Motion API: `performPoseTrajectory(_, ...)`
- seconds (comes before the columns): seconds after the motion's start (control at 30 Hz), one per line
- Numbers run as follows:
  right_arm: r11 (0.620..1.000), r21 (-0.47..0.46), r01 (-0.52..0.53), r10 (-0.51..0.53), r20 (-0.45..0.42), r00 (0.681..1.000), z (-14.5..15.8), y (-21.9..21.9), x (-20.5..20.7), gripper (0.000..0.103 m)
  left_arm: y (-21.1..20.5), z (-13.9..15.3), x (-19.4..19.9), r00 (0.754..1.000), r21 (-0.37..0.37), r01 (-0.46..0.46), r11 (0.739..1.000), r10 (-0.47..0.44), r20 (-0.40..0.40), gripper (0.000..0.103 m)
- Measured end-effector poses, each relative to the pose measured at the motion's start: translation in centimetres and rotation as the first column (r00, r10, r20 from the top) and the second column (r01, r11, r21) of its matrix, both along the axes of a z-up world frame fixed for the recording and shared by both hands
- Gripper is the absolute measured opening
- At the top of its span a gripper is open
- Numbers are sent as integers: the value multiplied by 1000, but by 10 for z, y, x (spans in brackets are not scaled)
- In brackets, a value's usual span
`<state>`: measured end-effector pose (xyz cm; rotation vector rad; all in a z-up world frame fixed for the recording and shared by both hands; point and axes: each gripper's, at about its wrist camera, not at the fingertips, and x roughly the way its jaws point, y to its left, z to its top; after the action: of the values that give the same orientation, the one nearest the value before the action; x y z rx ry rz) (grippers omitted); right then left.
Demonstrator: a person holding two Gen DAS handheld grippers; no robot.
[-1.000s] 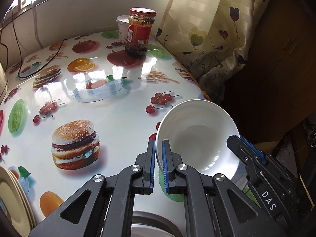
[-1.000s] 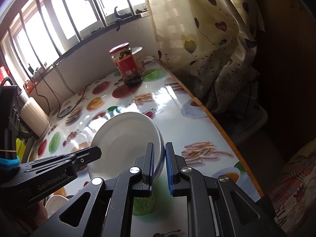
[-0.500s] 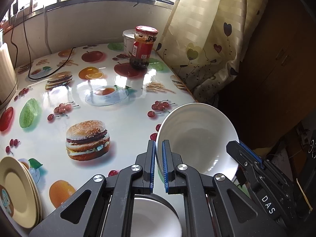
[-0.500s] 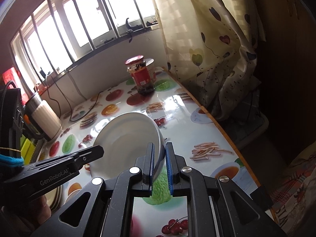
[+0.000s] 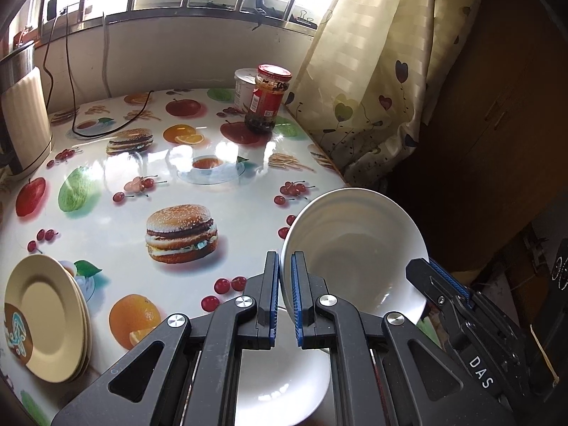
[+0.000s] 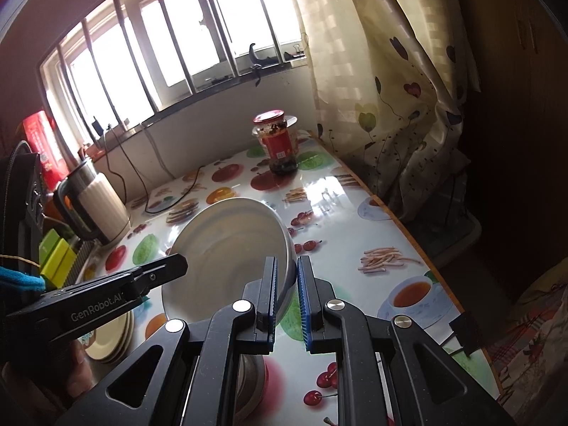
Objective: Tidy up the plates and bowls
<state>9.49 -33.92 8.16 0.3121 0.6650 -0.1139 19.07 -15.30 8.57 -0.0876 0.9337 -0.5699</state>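
A white bowl (image 5: 355, 248) is held tilted above the table, pinched on opposite rims by both grippers. My left gripper (image 5: 285, 284) is shut on its left rim. My right gripper (image 6: 287, 284) is shut on its right rim; the bowl also shows in the right wrist view (image 6: 227, 248). A second white bowl (image 5: 280, 380) sits on the table right below, partly hidden by my left gripper. A stack of cream plates (image 5: 42, 319) lies at the table's left edge, and shows in the right wrist view (image 6: 110, 337).
A red-lidded jar (image 5: 268, 99) and a white tub (image 5: 245, 87) stand at the table's far side by the curtain (image 5: 372, 71). A kettle (image 6: 96, 209) with a black cable (image 5: 74, 113) stands at the far left. The table's right edge (image 6: 408, 230) drops to the floor.
Both grippers have risen and pulled back with the white bowl between them. The lower bowl and the plate stack have come further into view.
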Motion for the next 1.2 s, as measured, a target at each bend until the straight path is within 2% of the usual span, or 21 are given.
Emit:
performPoseTrajectory(0.4,999,1,-37,37,10,999,3,33,-21,12,35,1,-19,999,-18,-37,999,37,8,7)
performPoseTrajectory(1.2,995,40,-89,91,-66,994,-34,57,-27,12,63,-38,-29,993,-3,-89,996,89,-80,7)
